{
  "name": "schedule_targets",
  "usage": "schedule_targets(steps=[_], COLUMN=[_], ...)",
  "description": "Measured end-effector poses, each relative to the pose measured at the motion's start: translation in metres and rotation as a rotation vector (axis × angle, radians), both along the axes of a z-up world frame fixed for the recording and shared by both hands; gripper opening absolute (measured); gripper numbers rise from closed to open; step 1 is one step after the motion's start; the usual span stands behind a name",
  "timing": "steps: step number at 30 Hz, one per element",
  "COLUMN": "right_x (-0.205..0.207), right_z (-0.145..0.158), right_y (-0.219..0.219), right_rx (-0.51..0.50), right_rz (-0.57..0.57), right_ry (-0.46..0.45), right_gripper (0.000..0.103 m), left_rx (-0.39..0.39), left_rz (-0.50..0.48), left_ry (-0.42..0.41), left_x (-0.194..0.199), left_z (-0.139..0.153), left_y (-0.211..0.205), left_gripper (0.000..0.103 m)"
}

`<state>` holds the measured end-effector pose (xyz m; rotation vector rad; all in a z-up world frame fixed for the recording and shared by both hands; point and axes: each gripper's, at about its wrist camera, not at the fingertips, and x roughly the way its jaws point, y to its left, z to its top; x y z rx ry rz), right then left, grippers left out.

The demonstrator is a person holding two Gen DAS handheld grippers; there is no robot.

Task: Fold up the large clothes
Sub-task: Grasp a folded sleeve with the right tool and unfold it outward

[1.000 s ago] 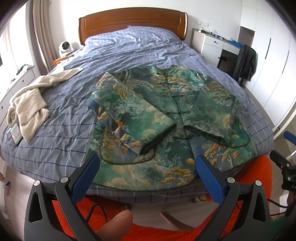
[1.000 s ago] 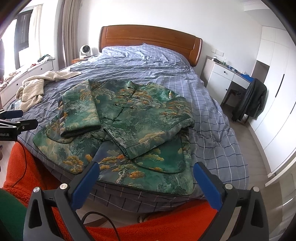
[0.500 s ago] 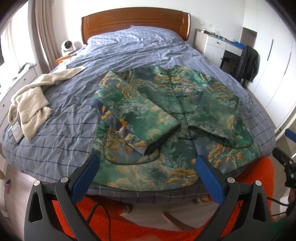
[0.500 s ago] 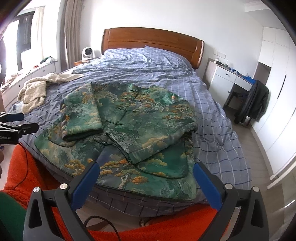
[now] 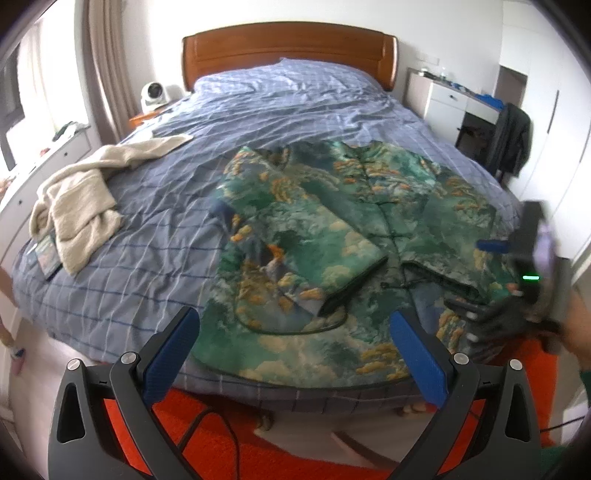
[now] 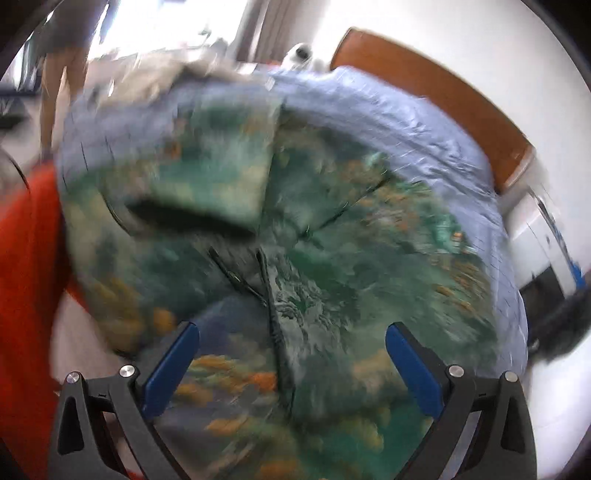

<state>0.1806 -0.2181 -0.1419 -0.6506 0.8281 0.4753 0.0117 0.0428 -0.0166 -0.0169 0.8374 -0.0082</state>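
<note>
Jacket (image 5: 332, 240) flat at foot edge of bed (image 5: 147, 240), sleeves folded in, long axis toward headboard. Right gripper (image 6: 291, 365) nearer, over hem, spread, empty. Left gripper (image 5: 295, 350) short of foot edge, spread.

Walls: white walls (image 5: 332, 14) are closing the room behind the bed.
Bed: a wooden headboard (image 5: 288, 48) is standing against the wall, and a blue checked cover (image 5: 280, 107) is lying wrinkled over the bed.
Window side: daylight is coming in from the left, where a beige curtain (image 5: 107, 70) is hanging.
Left furniture: a low white cabinet (image 5: 48, 162) is standing along the window.
Right furniture: a white desk (image 5: 454, 103) is standing beside the headboard, and white wardrobe doors (image 5: 554, 122) are standing further right.
Floor: an orange rug (image 5: 221, 435) is lying at the foot of the bed.
</note>
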Motion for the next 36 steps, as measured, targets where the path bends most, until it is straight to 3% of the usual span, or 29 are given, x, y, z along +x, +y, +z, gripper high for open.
schedule_targets(steps=[1, 3, 4, 5, 7, 12, 15, 18, 21, 23, 24, 26, 27, 31, 36], right_x=[0.009, 0.028, 0.031, 0.032, 0.025, -0.003, -0.01, -0.01, 0.005, 0.019, 0.023, 0.02, 0.013, -0.033, -0.064], right_z=[-0.01, -0.028, -0.027, -0.02, 0.008, 0.098, 0.141, 0.162, 0.15, 0.124, 0.108, 0.076, 0.067, 0.045, 0.036], right_y=[0.001, -0.009, -0.015, -0.025, -0.045, -0.125, -0.18, -0.251, -0.311, -0.356, -0.376, -0.401, -0.403, -0.36, -0.289], right_rx=[-0.03, -0.056, -0.023, 0.059, 0.192, 0.47, 0.511, 0.437, 0.334, 0.235, 0.213, 0.151, 0.144, 0.199, 0.33], right_rz=[-0.01, -0.067, -0.083, -0.109, -0.183, -0.406, -0.548, -0.73, -0.877, -0.996, -1.064, -1.214, -1.248, -1.219, -1.067], right_ry=[0.006, 0.044, 0.074, 0.108, 0.088, -0.087, -0.232, -0.373, -0.413, -0.392, -0.354, -0.294, -0.29, -0.317, -0.248], right_gripper=[0.101, 0.083, 0.049, 0.022, 0.015, 0.014, 0.014, 0.014, 0.014, 0.017, 0.02, 0.037, 0.038, 0.058, 0.059], left_rx=[0.001, 0.007, 0.007, 0.003, -0.008, 0.011, 0.031, 0.038, 0.072, 0.125, 0.151, 0.21, 0.232, 0.337, 0.368], left_rz=[0.009, 0.031, 0.043, 0.051, 0.054, 0.001, -0.036, -0.06, -0.073, -0.097, -0.113, -0.183, -0.214, -0.411, -0.561], left_ry=[-0.002, 0.005, 0.014, 0.026, 0.052, 0.053, 0.027, 0.017, 0.011, 0.002, -0.001, -0.01, -0.009, 0.027, 0.074], left_x=[-0.002, -0.005, -0.005, -0.004, 0.001, 0.017, 0.024, 0.031, 0.037, 0.043, 0.046, 0.052, 0.055, 0.07, 0.099], left_z=[0.0, -0.003, -0.006, -0.01, -0.017, -0.018, -0.013, -0.012, -0.015, -0.019, -0.021, -0.028, -0.031, -0.058, -0.097], left_y=[0.003, 0.008, 0.011, 0.013, 0.016, 0.003, -0.007, -0.013, -0.015, -0.017, -0.018, -0.022, -0.024, -0.045, -0.072], left_gripper=[0.103, 0.103, 0.103, 0.103, 0.103, 0.103, 0.103, 0.103, 0.103, 0.103, 0.103, 0.103, 0.103, 0.103, 0.103])
